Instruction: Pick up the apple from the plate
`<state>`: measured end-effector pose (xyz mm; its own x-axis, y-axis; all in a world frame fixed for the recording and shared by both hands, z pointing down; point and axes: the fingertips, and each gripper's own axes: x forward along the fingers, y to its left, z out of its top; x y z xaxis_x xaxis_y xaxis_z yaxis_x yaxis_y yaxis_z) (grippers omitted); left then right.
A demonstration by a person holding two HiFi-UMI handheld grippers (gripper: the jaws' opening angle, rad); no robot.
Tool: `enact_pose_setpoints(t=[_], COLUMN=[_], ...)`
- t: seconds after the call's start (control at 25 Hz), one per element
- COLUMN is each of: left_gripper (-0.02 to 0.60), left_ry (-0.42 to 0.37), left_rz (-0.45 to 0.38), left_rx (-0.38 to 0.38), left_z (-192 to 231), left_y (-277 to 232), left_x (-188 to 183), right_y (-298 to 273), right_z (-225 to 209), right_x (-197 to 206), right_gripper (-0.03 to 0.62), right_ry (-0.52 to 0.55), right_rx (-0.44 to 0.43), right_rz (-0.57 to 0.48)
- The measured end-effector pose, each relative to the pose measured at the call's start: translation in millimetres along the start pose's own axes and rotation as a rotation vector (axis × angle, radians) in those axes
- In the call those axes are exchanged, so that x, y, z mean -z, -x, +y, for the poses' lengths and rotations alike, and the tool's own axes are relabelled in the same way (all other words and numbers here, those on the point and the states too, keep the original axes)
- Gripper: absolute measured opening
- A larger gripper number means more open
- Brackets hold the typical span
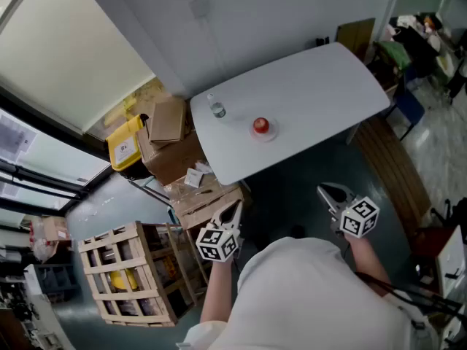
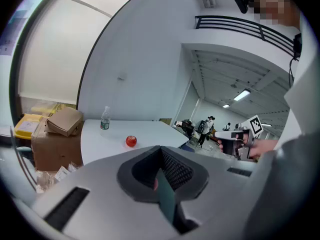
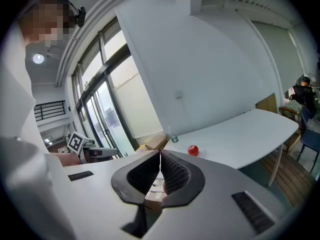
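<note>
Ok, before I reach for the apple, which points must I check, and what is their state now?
1. Apple sits on the plate: ok.
2. Left tongs open for a grasp: not ok, shut, nothing between.
3. Right tongs open: not ok, shut, nothing between.
4. Tongs close to the apple: not ok, both well short of the table.
5. Bottle clear of the plate: ok, it stands apart.

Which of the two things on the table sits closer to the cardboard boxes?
The clear water bottle, upright at the corner of the table by the boxes. The red apple on its plate lies further in.
</note>
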<state>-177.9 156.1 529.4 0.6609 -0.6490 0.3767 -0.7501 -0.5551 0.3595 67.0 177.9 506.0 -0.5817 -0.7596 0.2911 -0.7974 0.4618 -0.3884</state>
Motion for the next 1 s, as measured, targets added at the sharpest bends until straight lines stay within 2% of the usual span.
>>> enact_pose_setpoints(t=[0.56, 1.0], left_gripper=[0.002, 0.002], left_ry=[0.002, 0.008], left_rz=[0.003, 0.001], left_rx=[0.000, -0.029], left_z=[0.3, -9.9], left_y=[-1.9, -1.7], left_x=[2.0, 9.0], right_y=[1.1, 8.4], right_z=[-7.4, -12.5], right_x=[2.5, 6.6], right_gripper=[0.036, 0.037], right_ry=[0.012, -0.031], right_rx=[0.002, -0.039], right_rz=[-0.007, 0.000])
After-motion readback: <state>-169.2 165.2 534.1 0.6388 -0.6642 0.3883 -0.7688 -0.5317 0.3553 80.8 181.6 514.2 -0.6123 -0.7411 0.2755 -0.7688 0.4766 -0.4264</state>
